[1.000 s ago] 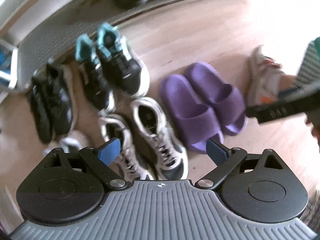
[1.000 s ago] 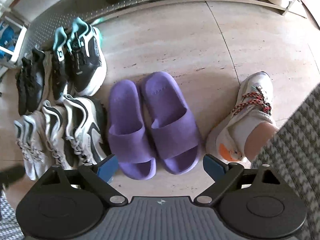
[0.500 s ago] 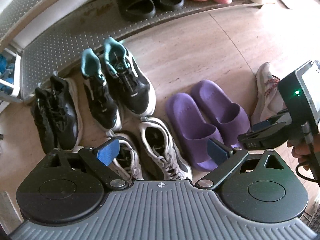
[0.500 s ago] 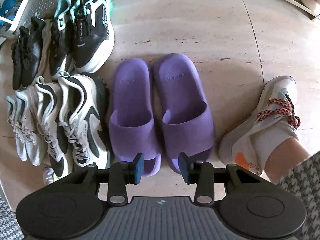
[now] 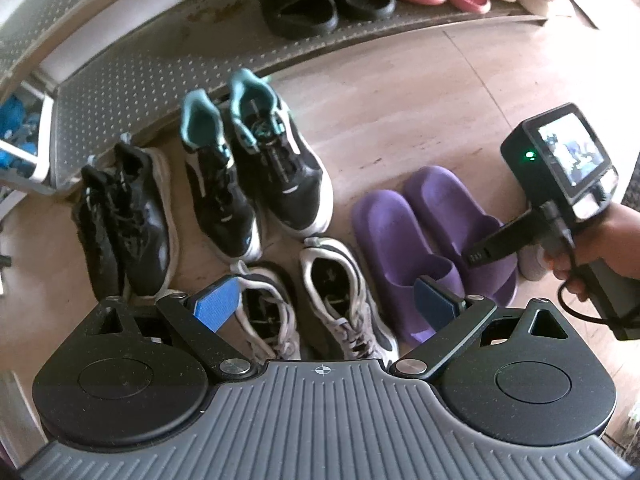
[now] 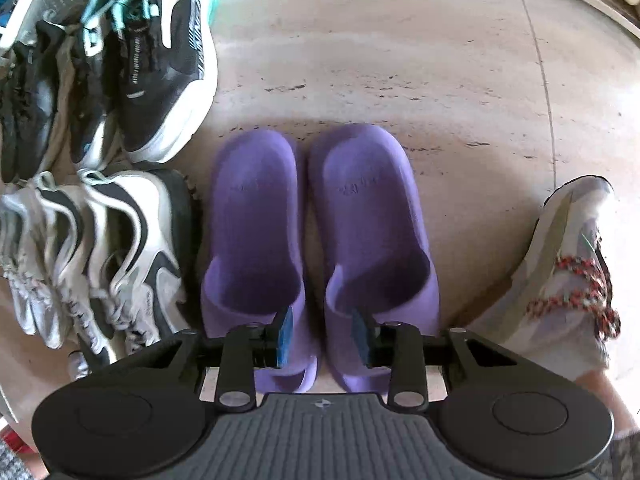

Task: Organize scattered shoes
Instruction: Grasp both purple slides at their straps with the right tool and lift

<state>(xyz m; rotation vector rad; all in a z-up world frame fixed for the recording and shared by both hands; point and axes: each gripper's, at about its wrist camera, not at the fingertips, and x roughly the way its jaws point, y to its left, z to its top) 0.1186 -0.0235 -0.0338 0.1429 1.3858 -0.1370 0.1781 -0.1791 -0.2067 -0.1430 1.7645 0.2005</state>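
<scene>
At the bottom centre of the right wrist view, the right gripper [image 6: 322, 334] hung over the toe ends of the purple slippers [image 6: 320, 248], its jaws narrowed and closing, one blue pad over the inner edge of each strap, so that the two adjoining inner walls of the pair stood between them. Whether the pads already pressed on the foam could not be told; they looked just short of it. The pair lay side by side and touching on the pale stone floor [image 6: 380, 40], just right of the white and grey sneakers [image 6: 120, 248], with the black and teal sneakers [image 6: 160, 64] at the upper left. A person's foot in a white sneaker with red laces [image 6: 568, 272] stood near, at the right edge. In the left wrist view the left gripper [image 5: 326, 304] was held wide and empty above the sneakers, the black sneakers [image 5: 124, 220] at the left and the shoe rack [image 5: 120, 80] across the top, with black and pink slippers on it. The risk, as I judged it, was a one-sided bite: if a pad slid off the soft rounded foam, only one slipper would lift and the other would be knocked askew. A grip this near the toe could also let the heels sag and drag against the neighbouring sneaker.
</scene>
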